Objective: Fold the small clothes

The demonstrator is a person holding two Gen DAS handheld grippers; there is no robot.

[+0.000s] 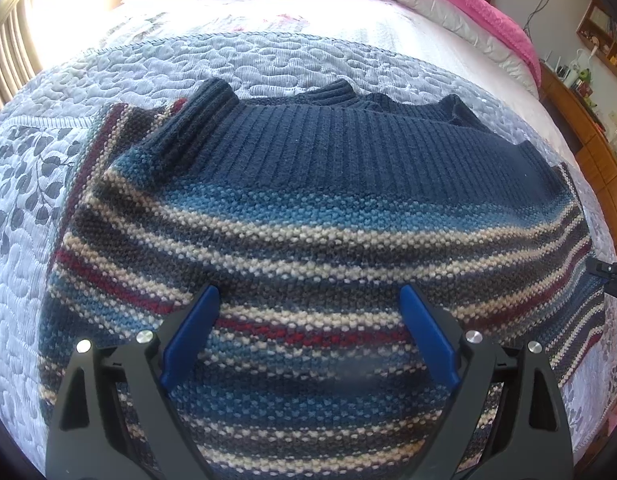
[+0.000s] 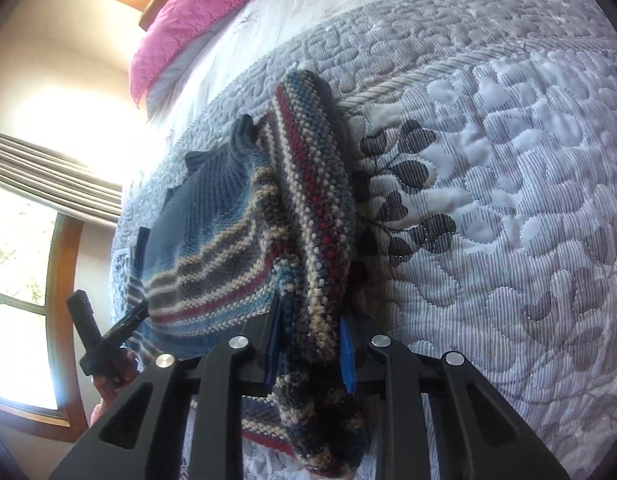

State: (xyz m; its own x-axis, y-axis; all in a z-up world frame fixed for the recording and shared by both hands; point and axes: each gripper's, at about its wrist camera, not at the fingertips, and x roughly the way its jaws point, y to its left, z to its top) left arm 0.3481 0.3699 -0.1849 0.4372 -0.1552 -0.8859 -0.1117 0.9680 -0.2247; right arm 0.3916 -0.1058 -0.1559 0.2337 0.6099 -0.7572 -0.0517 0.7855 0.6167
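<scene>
right gripper [image 2: 308, 344] clamped on a thick bunched edge of the sweater [image 2: 244, 216], rest spread ahead on the quilt [image 2: 508, 160]. left gripper [image 1: 308, 320] spread wide, hovering above the stripes. better to carry that edge across low, then flatten before letting go.

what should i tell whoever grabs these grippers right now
Left gripper: open, jaws spread over the striped body of the sweater, holding nothing.
Right gripper: shut on a bunched edge of the sweater, lifting it off the quilt.
The sweater lies on the quilted bed, navy ribbed hem toward the pillows, one sleeve cuff already laid in over the body.
Done: at least one sleeve folded in.
Left: carry the held edge across, lay it flat, smooth it, then finish the fold.
</scene>
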